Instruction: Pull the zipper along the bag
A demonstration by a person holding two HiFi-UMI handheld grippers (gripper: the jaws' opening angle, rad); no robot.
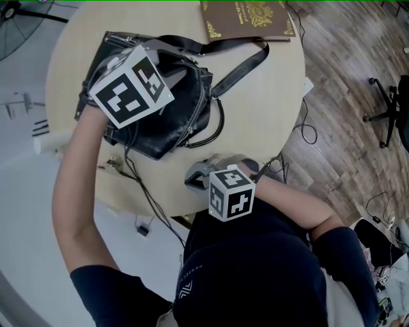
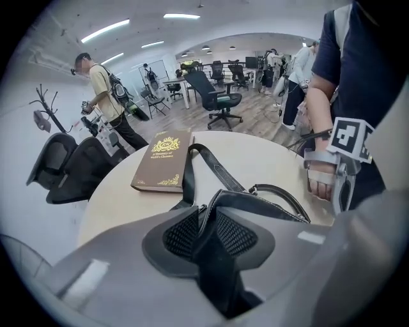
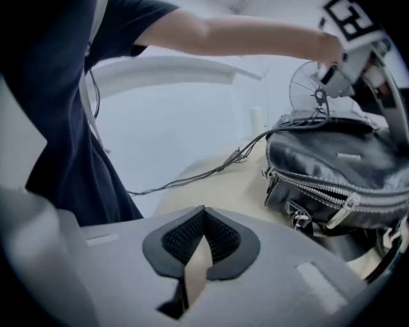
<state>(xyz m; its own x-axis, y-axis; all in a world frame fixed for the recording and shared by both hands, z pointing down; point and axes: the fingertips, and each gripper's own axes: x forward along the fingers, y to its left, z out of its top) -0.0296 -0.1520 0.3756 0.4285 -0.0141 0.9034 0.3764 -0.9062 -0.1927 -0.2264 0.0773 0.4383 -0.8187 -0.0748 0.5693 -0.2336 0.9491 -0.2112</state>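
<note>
A black leather bag [image 1: 182, 124] lies on the round table [image 1: 268, 102], its long strap [image 1: 239, 64] trailing toward the far side. My left gripper [image 2: 206, 217] is shut on the bag's upper leather edge [image 2: 255, 201], which runs between the pads. The head view shows that gripper [image 1: 167, 75] over the bag's left part, mostly under its marker cube. A silver zipper [image 3: 326, 191] with its pull [image 3: 343, 207] runs along the bag's near side in the right gripper view. My right gripper [image 3: 203, 214] is shut with nothing in it, at the table's near edge [image 1: 198, 175], apart from the bag.
A brown book [image 1: 249, 19] with gold print lies at the table's far side, beyond the strap. A thin black cable [image 1: 144, 191] hangs off the table's near left edge. An office chair [image 1: 386, 108] stands on the wood floor to the right.
</note>
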